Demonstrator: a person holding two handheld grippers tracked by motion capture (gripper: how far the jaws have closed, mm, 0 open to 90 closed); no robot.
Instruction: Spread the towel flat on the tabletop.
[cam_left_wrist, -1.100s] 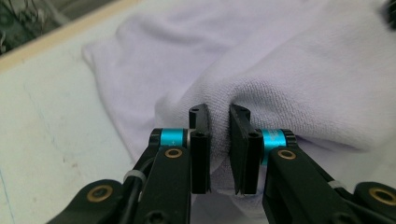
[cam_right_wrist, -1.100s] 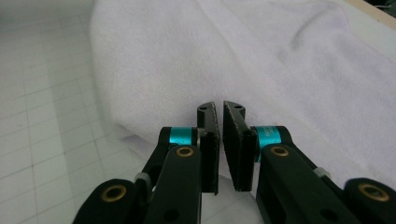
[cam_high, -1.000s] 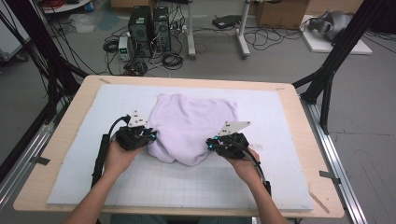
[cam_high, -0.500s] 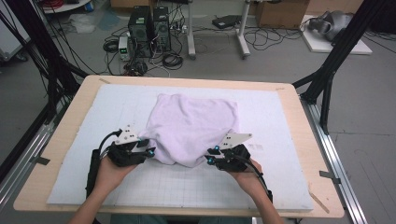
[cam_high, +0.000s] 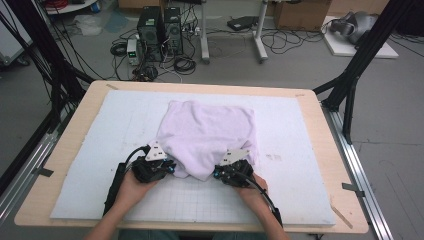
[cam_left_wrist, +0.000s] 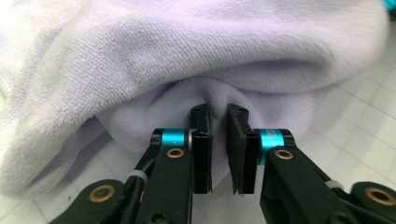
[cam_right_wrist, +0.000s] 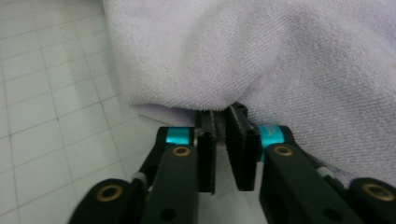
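left tool (cam_high: 167, 167) sits low on the tabletop (cam_high: 310, 150) at the near left edge of the lavender towel (cam_high: 207, 132), held in the person's left hand (cam_high: 132, 186). in the left gripper view its jaws stand nearly together after just closing further, tips (cam_left_wrist: 218, 116) pressed into a small pucker of towel cloth (cam_left_wrist: 196, 56), a pinch of the fabric caught between the pads. right tool (cam_high: 220, 172) rests at the near right edge of the same towel, held by the right hand (cam_high: 255, 187), grey three-cornered plate tilted on top. in the right gripper view its jaws have likewise just been closing and now stand nearly together, tips (cam_right_wrist: 223, 116) tucked under the towel's folded hem (cam_right_wrist: 280, 60) with the cloth edge gripped between them. towel lies bunched in a loose heap at the middle of the white gridded mat (cam_high: 100, 150) that covers the tabletop, its near edge drawn toward the person between the two tools, its far edge flatter and roughly straight. both tools are well apart from each other, one at each near corner of the heap. cables trail back along both forearms. beyond the tabletop, on the floor, computer towers (cam_high: 160, 27) and tangled cables.
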